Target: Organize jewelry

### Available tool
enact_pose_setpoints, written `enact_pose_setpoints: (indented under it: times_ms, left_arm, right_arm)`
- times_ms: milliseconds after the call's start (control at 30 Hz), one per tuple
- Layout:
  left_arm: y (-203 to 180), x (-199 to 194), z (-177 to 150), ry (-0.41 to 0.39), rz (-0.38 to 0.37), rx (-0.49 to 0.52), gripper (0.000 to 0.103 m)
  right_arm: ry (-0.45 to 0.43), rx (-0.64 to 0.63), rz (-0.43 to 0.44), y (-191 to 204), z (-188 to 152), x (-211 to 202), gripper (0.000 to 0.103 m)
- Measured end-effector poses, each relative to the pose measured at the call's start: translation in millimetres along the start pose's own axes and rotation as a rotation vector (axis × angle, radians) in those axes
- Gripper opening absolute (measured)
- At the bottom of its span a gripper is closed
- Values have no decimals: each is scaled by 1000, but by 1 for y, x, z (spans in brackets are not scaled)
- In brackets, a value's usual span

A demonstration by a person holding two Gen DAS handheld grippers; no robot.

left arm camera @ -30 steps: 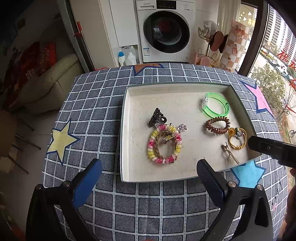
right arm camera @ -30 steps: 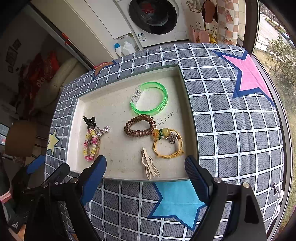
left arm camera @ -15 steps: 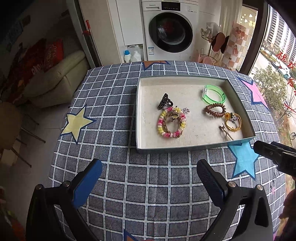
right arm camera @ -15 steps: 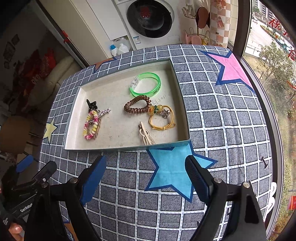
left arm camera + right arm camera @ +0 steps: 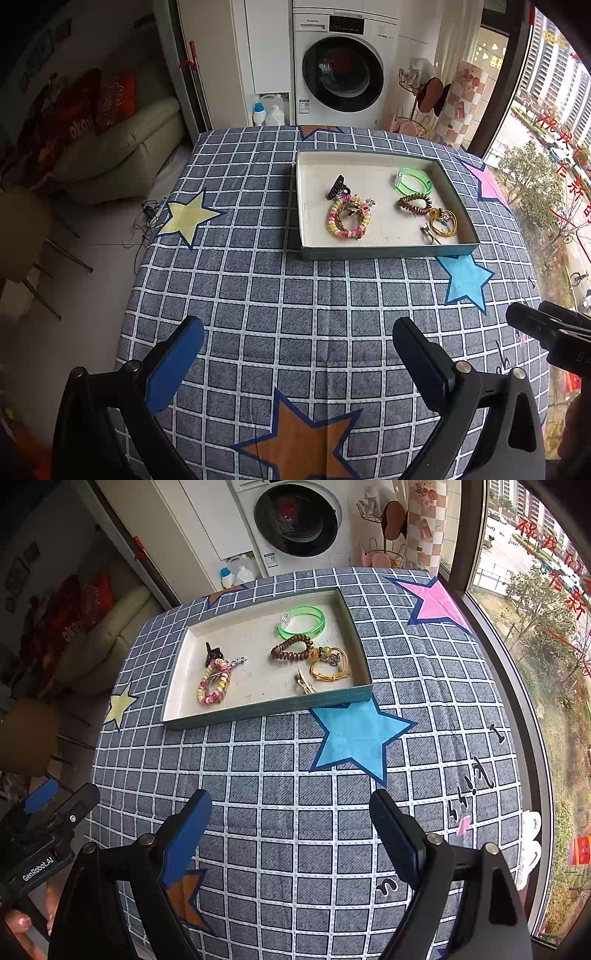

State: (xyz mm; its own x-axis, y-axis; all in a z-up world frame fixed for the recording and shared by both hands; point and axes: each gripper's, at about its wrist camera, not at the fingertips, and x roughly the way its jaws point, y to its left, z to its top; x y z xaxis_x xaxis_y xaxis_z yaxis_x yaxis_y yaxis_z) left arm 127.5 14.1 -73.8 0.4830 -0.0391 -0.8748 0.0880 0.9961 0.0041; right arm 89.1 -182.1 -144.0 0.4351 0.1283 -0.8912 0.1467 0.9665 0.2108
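Grippers: both hang over the checked cloth, near side of the table, tray ahead of each.
Left gripper (image 5: 297, 354): jaws spread wide, nothing between the blue pads, only tablecloth under them. Pointing steeply down.
Right gripper (image 5: 291, 823): same, jaws wide, empty. Its black body shows at the right edge of the left view.
Tray (image 5: 388, 252): shallow, grey-green walls, pale floor. Ahead of the left gripper and off to its right; ahead of the right gripper and a little to its left. Well apart from both sets of fingers.
Beaded bracelet (image 5: 348, 221): pink/yellow loop, left half of tray, nearest item to the left gripper's line.
Black claw clip (image 5: 337, 187): just beyond the beaded bracelet, touching or nearly so; cannot tell which.
Silver charm (image 5: 367, 201): small, at the bracelet's far right edge.
Green bangle (image 5: 302, 622): translucent, far right corner of tray, furthest from both grippers.
Brown coil hair tie (image 5: 291, 648): just nearer than the bangle, right half of tray.
Yellow cord bracelet (image 5: 330, 664): with beads and a charm, right of the coil tie, touching it at the bead end.
Metal hair clip (image 5: 304, 682): by the tray's near wall, just left of the yellow cord.
Blue star (image 5: 360, 734): cloth print, between the right gripper and the tray's near right corner.
Hand (image 5: 16, 921): person's fingertips on the left gripper's handle, low left in the right view.
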Motion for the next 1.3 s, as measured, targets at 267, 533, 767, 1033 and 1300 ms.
enact_pose_setpoints:
  times_ms: [267,533,767,1033,1300]
  left_arm:
    - [8,-31,-21,-6,-6,33,103]
    - [6,-54,-30,-32,-19,42,103]
    - [0,-78,-36,-79,8,33,103]
    - [-5,-102,-48,-98,28,16,103]
    - [-14,-119,-54,-106,22,25,103]
  right_arm:
    - [-65,0,-60,12,-21,-40,89]
    - [-129,-30,-98,20,-28,-68,89]
    - [-166,-60,-87,18,-40,-88,89]
    - [-213,-99,-103,19,-49,-120,89]
    - [-210,-96,-130,18,-57,-139,89]
